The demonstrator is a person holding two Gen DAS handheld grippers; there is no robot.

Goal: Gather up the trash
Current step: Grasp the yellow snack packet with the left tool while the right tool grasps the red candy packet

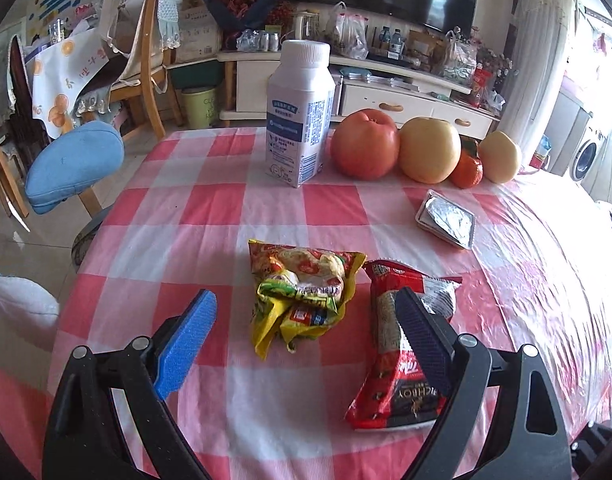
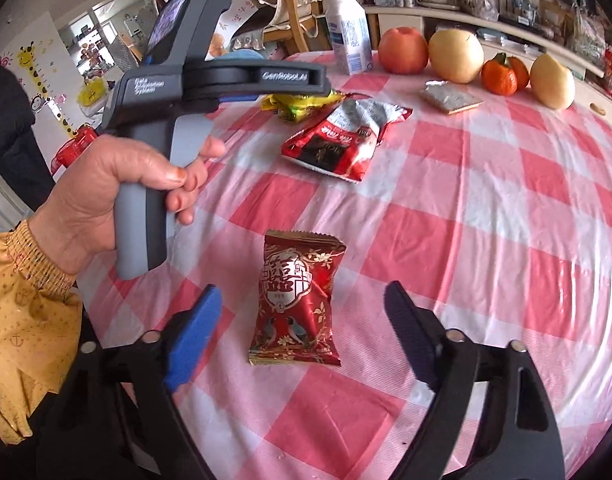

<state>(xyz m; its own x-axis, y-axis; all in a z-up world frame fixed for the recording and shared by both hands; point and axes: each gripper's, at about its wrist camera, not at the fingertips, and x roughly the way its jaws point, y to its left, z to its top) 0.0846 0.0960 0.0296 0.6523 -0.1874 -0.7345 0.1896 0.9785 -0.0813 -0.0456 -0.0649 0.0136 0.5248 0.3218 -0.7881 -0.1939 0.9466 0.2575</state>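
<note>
R gripper point(image 2: 302, 320) astride red packet point(image 2: 296, 300), clear cloth point(image 2: 485, 220) beyond, nr edge

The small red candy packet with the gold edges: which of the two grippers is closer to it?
Right. The right gripper hangs open just above the red candy packet, fingers either side. The left gripper is farther up the table, over the yellow wrapper.

The left gripper's point(image 2: 242, 76) black arm, at the left of the right wrist view, carries "GenRobot.AI" in white; its grey body beside that reads "Data Acquisition System". In the left wrist view the near red snack bag point(image 1: 397, 376) shows upside-down gold letters, "CHBOY" readable. Blue print on the far white bottle point(image 1: 300, 120) is too small to read.
</note>
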